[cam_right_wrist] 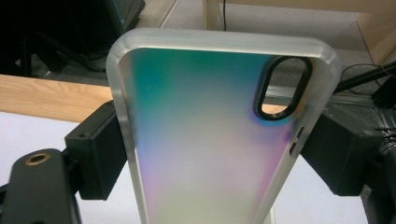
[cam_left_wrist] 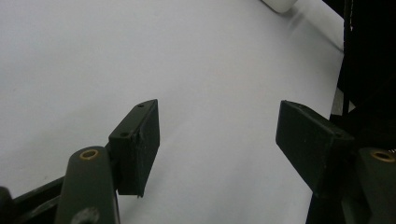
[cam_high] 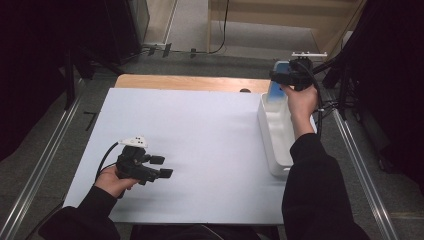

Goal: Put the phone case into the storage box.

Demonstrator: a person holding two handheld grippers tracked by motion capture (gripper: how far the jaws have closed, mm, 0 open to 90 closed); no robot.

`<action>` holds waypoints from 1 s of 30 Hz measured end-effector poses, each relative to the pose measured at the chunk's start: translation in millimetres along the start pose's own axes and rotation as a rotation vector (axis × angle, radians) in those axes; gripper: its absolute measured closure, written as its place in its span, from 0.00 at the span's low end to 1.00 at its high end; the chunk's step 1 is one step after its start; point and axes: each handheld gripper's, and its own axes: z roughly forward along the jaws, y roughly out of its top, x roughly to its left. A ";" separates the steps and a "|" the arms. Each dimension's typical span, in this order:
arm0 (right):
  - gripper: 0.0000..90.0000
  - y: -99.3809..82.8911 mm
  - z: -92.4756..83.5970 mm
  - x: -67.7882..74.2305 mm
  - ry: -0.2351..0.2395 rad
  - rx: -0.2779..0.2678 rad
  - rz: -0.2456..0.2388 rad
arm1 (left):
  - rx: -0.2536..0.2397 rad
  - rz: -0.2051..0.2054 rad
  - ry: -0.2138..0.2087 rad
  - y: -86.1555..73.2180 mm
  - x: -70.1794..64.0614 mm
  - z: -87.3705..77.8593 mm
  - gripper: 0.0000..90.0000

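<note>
Right gripper [cam_right_wrist: 210,154] jaws pinch phone case [cam_right_wrist: 210,140] by its long edges, held over far end of white bin [cam_high: 272,145]; case looks light, flexible, slick, so keep edge grip low; left gripper [cam_left_wrist: 217,149] jaws spread, empty, over worktop [cam_high: 200,130].

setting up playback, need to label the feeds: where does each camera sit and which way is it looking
High view: above the person's side, looking forward and down on the white table; both forearms, the left gripper and right gripper show.
Left gripper view: rides the left gripper, facing the bare tabletop between open jaws.
Right gripper view: rides the right gripper, facing the phone case it clamps.
Shared: high and right gripper views both show the phone case.
</note>
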 end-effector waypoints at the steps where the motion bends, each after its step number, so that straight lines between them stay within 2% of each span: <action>1: 0.16 -1.4 0.8 0.2 -0.001 0.002 -0.002 | -0.001 -0.002 0.000 0.0 -0.1 0.1 0.33; 13: 0.16 -13.2 5.8 -0.7 -0.014 -0.006 0.005 | 0.000 -0.003 0.001 0.0 -1.0 0.6 0.33; 30: 0.16 -26.5 17.1 -2.0 -0.007 0.021 0.020 | 0.000 -0.003 0.000 0.0 -0.8 0.8 0.33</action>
